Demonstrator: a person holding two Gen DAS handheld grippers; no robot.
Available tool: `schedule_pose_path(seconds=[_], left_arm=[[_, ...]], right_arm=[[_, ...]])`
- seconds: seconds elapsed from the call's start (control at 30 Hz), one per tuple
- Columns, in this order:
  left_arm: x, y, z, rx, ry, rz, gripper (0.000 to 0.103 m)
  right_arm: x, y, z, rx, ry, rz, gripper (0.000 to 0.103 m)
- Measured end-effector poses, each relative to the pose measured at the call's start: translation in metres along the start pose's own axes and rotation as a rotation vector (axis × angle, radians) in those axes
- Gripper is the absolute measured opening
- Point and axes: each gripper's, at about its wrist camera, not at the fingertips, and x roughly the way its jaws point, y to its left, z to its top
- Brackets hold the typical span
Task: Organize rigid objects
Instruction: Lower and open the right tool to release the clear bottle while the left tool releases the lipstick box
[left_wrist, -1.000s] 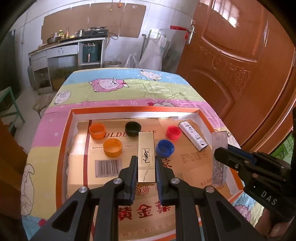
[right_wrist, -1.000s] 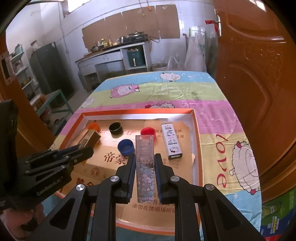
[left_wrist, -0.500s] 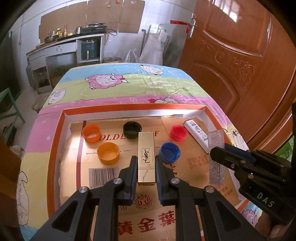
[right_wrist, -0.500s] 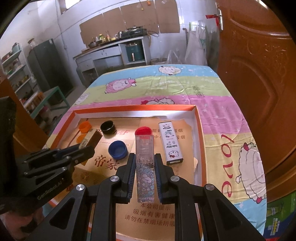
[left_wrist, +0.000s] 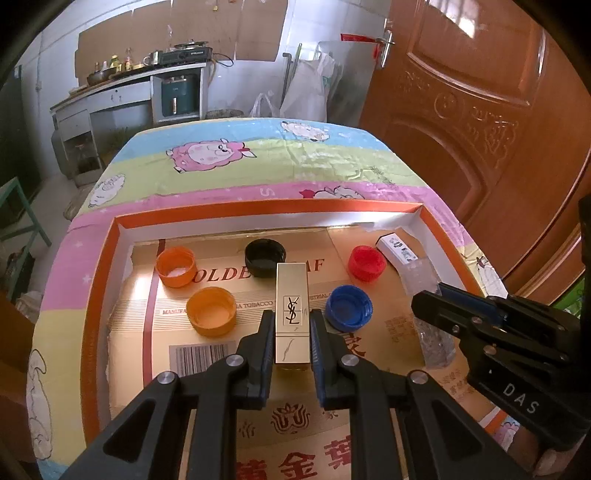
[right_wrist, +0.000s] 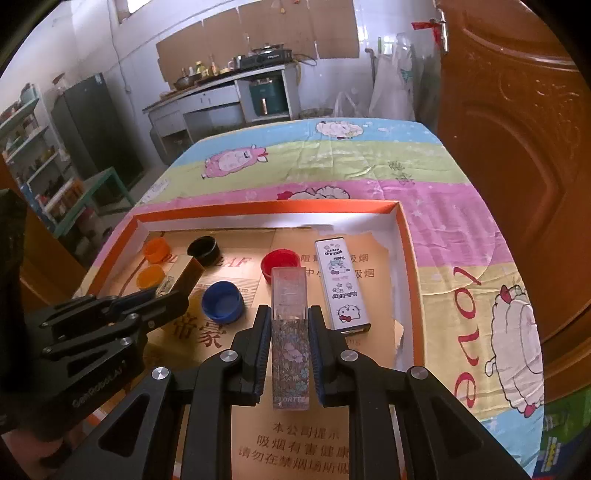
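Left gripper (left_wrist: 291, 325) clamps gold YSL lipstick (left_wrist: 291, 306), right gripper (right_wrist: 284, 328) clamps clear floral tube (right_wrist: 290, 332); both long axes point toward tray (left_wrist: 273, 206) far wall, above its floor.

A counter (left_wrist: 258, 177) is covered by a striped pastel cloth printed with cartoon sheep (left_wrist: 208, 155). A carved brown wooden door (left_wrist: 476, 122) is seen on the right. Against the white back wall, a grey kitchen cabinet (right_wrist: 221, 99) carrying pots and bottles is seen, with a dark refrigerator (right_wrist: 92, 125) beside it.
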Motion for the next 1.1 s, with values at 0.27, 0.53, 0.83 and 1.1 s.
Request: schedule_pose_path(seconds=[0.27,0.53,0.83,1.1], left_arm=[[0.007,-0.001,-0.001,0.006,0.011,0.003,0.018],[0.009,-0.001,-0.001,0.007,0.017,0.005,0.018],[0.009,-0.001,-0.001,0.006,0.017,0.006,0.018],[0.004,-0.002,0.000,0.007,0.007,0.013,0.018]], right_arm=[[0.011,0.001,0.000,-0.001,0.026,0.003,0.020],[0.017,0.000,0.000,-0.003,0.034,-0.001,0.020],[0.020,-0.001,0.000,0.000,0.037,0.015,0.025],[0.014,0.002,-0.002,-0.017,0.017,0.016,0.029]])
